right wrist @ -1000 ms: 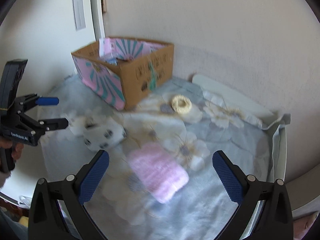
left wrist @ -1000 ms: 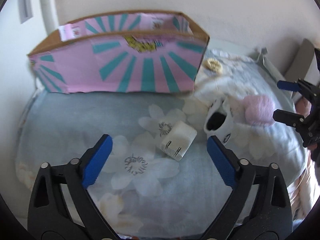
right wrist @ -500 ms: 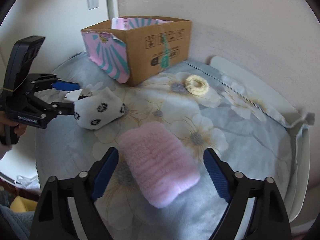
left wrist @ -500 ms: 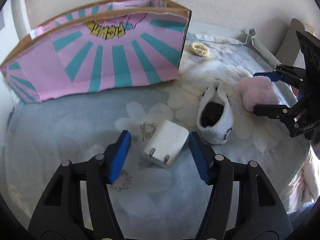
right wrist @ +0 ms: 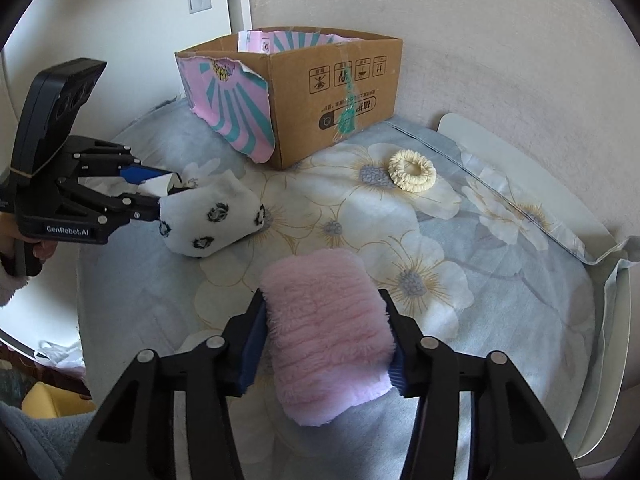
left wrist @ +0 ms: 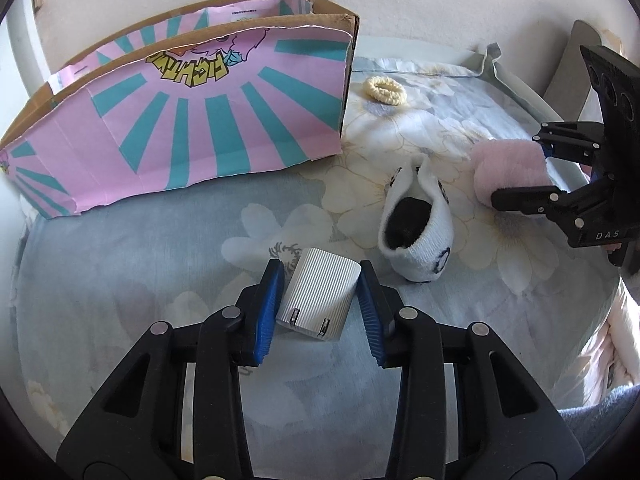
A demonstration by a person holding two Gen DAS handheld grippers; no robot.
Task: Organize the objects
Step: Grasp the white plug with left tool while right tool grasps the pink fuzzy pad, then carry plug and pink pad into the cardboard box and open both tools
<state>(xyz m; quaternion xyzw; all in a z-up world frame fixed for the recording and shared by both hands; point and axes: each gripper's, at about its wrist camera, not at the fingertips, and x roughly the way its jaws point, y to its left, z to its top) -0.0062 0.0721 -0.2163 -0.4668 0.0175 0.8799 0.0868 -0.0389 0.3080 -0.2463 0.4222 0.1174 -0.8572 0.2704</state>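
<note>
My left gripper [left wrist: 320, 304] is shut on a white ribbed charger [left wrist: 318, 300] that lies on the flowered bedcover. My right gripper [right wrist: 326, 340] is shut on a pink fluffy cloth [right wrist: 328, 328], which also shows in the left wrist view [left wrist: 508, 164]. A white sock with dark prints [left wrist: 416, 224] lies between the two; it shows in the right wrist view [right wrist: 212, 220] too. A cream scrunchie [right wrist: 412, 170] lies near the cardboard box [right wrist: 336, 92], whose near side is pink with teal rays [left wrist: 180, 132].
The flowered blue bedcover [left wrist: 140, 280] spreads over the whole surface. A wall stands right behind the box. A white board [right wrist: 540, 184] runs along the bed's far right edge. The left gripper shows in the right wrist view [right wrist: 156, 196].
Both grippers moved forward and down and closed: the left onto the white charger, the right onto the pink fluffy cloth.
</note>
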